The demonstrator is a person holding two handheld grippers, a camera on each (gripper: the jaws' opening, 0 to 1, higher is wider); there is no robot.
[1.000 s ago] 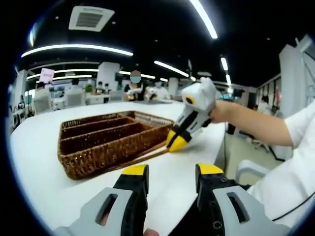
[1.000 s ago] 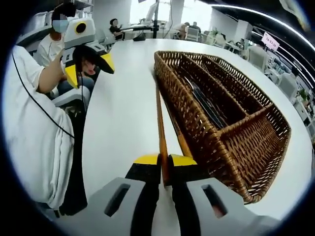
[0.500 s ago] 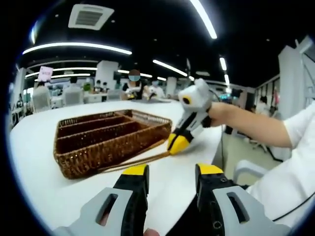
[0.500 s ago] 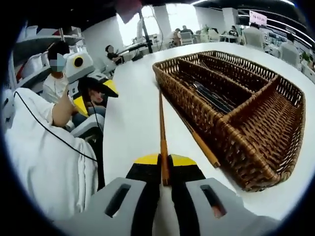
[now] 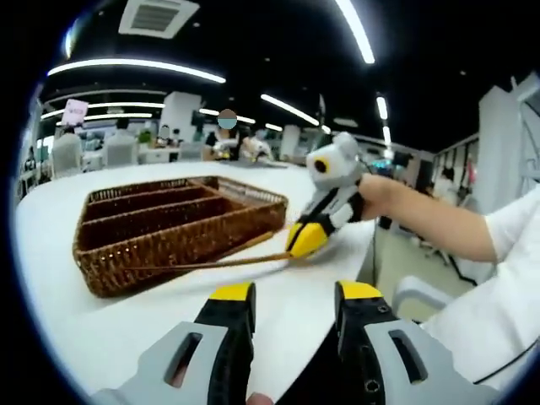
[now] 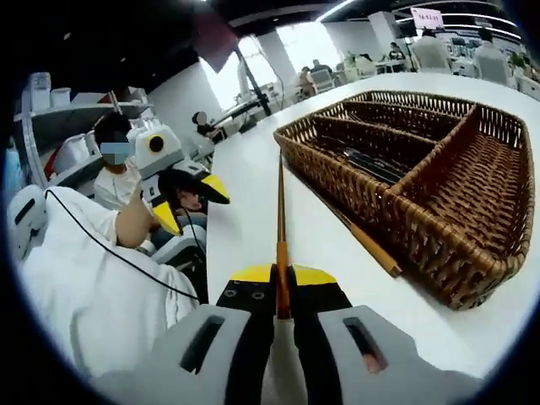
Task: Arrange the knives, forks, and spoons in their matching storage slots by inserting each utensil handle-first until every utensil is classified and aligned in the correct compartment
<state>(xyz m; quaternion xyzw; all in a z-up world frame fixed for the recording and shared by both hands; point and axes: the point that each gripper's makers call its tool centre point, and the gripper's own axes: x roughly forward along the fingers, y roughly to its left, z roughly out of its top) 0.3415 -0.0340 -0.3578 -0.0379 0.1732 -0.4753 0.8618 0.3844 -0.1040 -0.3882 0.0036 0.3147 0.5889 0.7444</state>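
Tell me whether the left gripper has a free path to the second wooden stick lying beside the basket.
Probably yes. The left gripper is open and holds nothing, and the stick lies on bare table against the basket wall; the right gripper, shut on another stick, sits nearby.

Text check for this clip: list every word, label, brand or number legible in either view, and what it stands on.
No text can be read in either view.
Pink sign in the background of the left gripper view: lettering too blurred to read.
Pink sign in the background of the right gripper view: dark marks, too small to read.
Wicker tray, both hand-held grippers: no labels visible.
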